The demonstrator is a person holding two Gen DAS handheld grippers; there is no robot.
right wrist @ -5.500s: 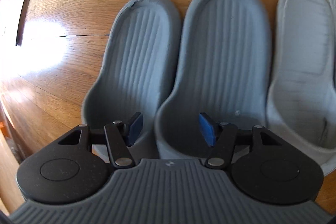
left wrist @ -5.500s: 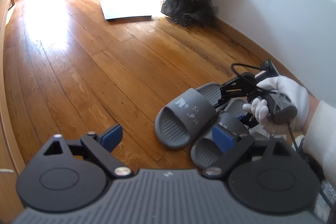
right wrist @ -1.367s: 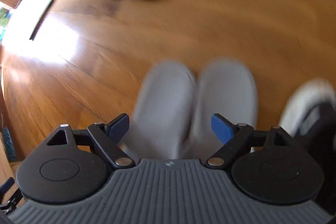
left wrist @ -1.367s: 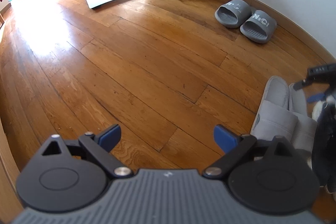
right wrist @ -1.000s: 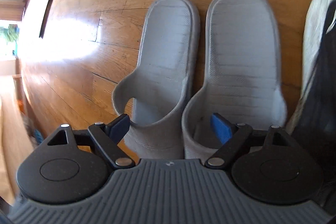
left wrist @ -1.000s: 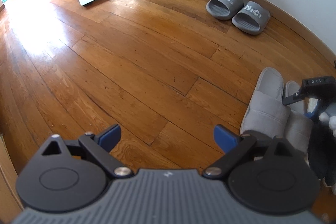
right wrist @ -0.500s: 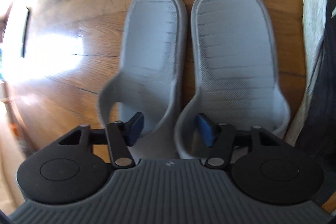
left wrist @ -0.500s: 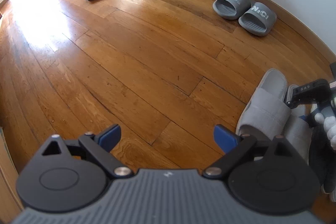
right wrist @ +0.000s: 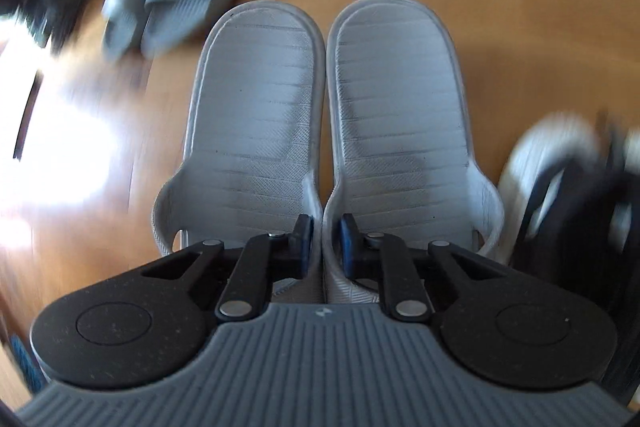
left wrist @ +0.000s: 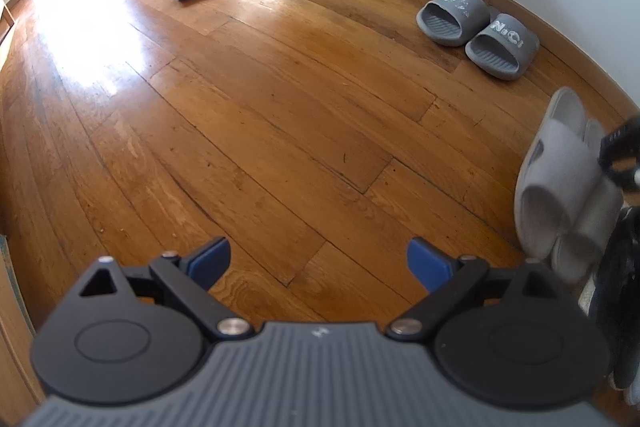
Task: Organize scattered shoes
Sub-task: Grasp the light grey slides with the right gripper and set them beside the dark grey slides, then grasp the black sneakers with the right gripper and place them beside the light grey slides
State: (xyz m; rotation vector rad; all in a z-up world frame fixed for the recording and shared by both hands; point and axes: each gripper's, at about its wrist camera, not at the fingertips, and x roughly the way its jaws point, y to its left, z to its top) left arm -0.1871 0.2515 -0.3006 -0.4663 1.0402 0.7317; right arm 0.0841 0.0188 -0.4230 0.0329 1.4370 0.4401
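Pale grey slippers lie side by side on the wooden floor, at three o'clock in the left wrist view. The right gripper has its jaws clamped on their two touching inner straps. Dark grey slides sit paired by the wall at one o'clock. The left gripper hangs over bare floor, jaws wide apart.

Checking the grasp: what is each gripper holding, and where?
Right gripper: both light grey slippers, pinched by their touching inner strap edges. Left gripper: open, nothing.
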